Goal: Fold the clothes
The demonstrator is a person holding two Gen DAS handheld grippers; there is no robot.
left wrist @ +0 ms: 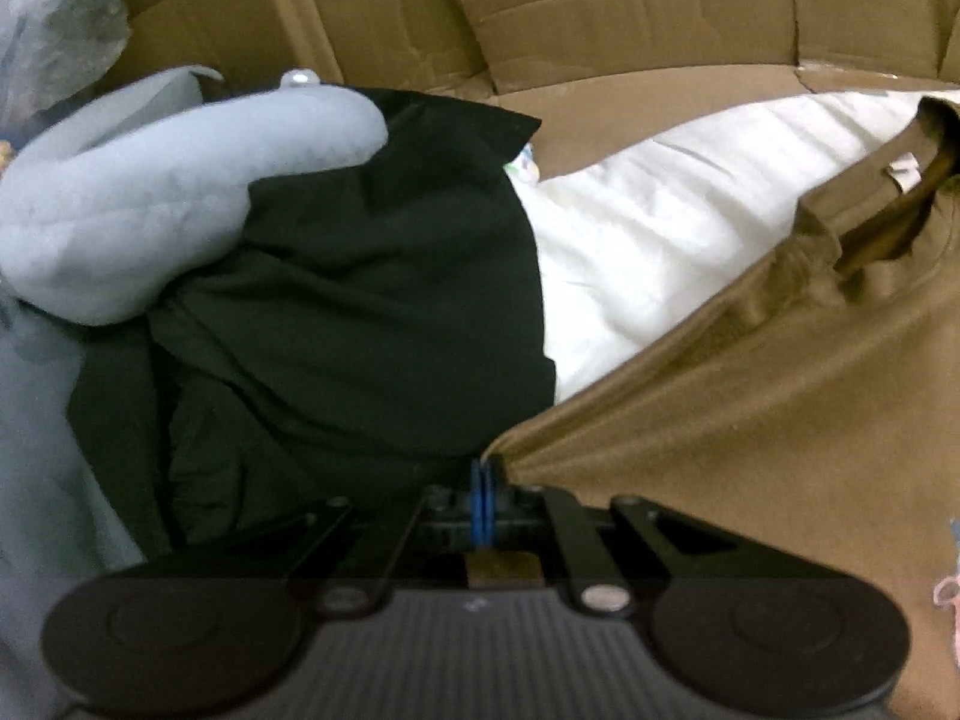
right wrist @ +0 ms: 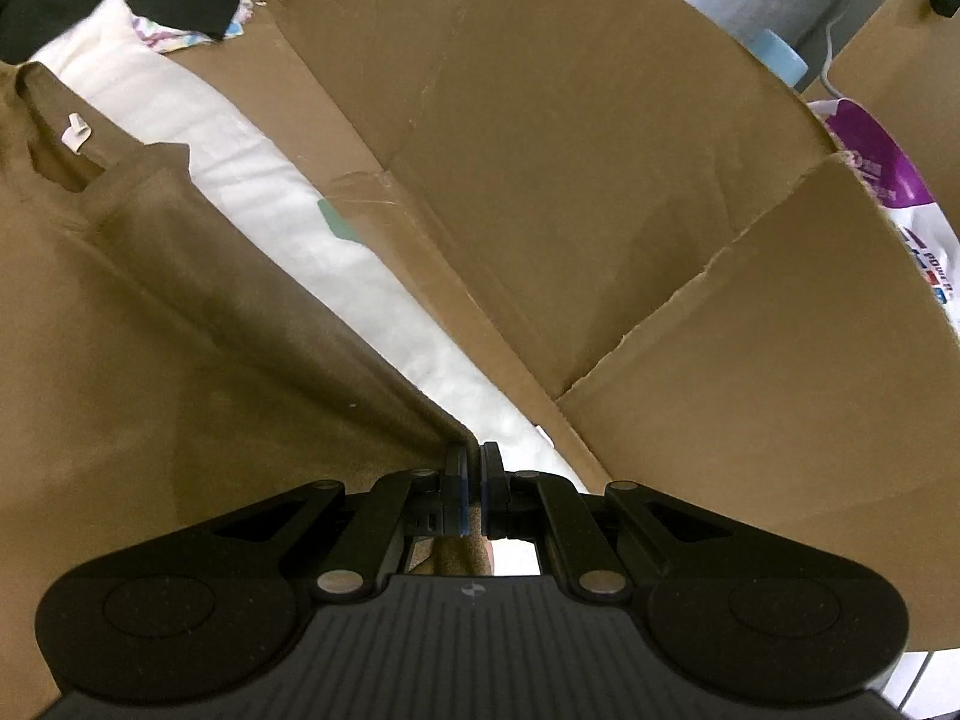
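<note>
The left gripper (left wrist: 485, 471) has its jaws closed on a corner of the brown T-shirt (left wrist: 750, 420), and the cloth fans out from the pinch toward the collar (left wrist: 900, 204), where a small white label shows. The right gripper (right wrist: 474, 468) has its jaws closed on another edge of the same brown T-shirt (right wrist: 150, 330), the fabric pulled into a taut ridge running from the pinch up to the neckline. The shirt lies spread over flattened cardboard (right wrist: 540, 150), partly covering a white garment (right wrist: 288, 204) that runs alongside its upper edge. At the far left end of the cardboard sits a heap with a black garment (left wrist: 360, 276) and a pale blue garment (left wrist: 168, 198) on top of it. Beyond the cardboard's right edge lies a purple and white bag (right wrist: 888, 180).
</note>
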